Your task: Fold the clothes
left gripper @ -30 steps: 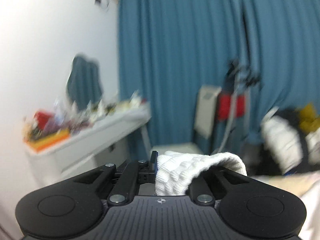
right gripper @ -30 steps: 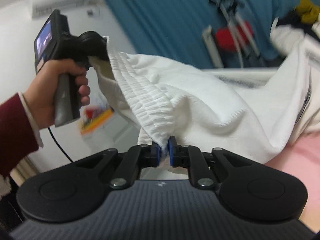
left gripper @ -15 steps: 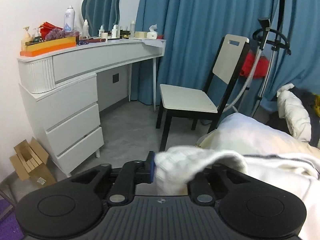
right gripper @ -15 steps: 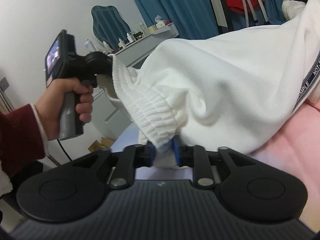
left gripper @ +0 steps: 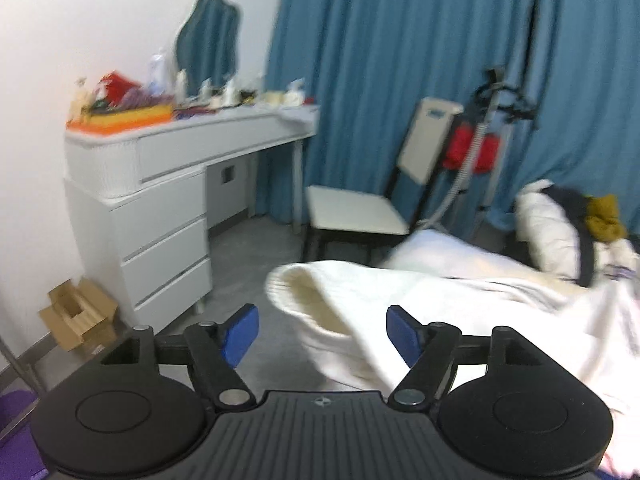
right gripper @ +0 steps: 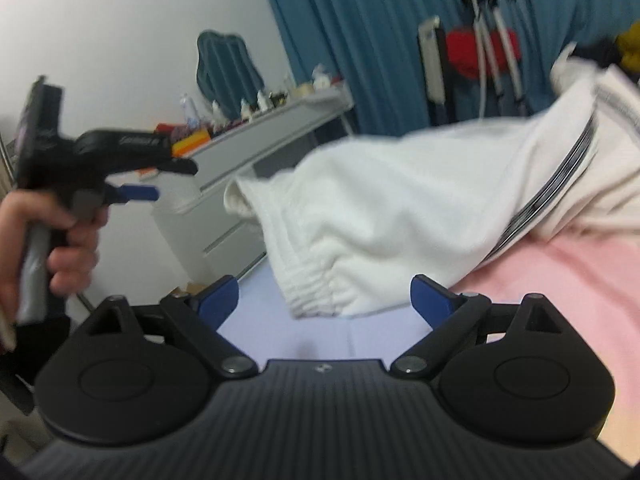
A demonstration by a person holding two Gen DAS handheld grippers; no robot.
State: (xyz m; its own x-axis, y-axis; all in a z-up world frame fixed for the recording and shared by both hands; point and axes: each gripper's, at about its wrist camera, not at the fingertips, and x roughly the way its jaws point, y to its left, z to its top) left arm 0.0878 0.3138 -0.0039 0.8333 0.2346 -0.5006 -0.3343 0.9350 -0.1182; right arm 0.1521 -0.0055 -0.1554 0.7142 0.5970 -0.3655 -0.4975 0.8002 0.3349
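On the bed, the left gripper (left gripper: 322, 334) had its fingers spread wide, the white pants (right gripper: 400, 216) lay loose just ahead, right gripper (right gripper: 324, 300) also wide apart. Waistband looked bunched, so folding now could've locked in wrinkles.

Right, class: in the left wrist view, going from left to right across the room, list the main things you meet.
Cardboard box → white dresser → chair → red item on the stand → mustard-yellow cloth.
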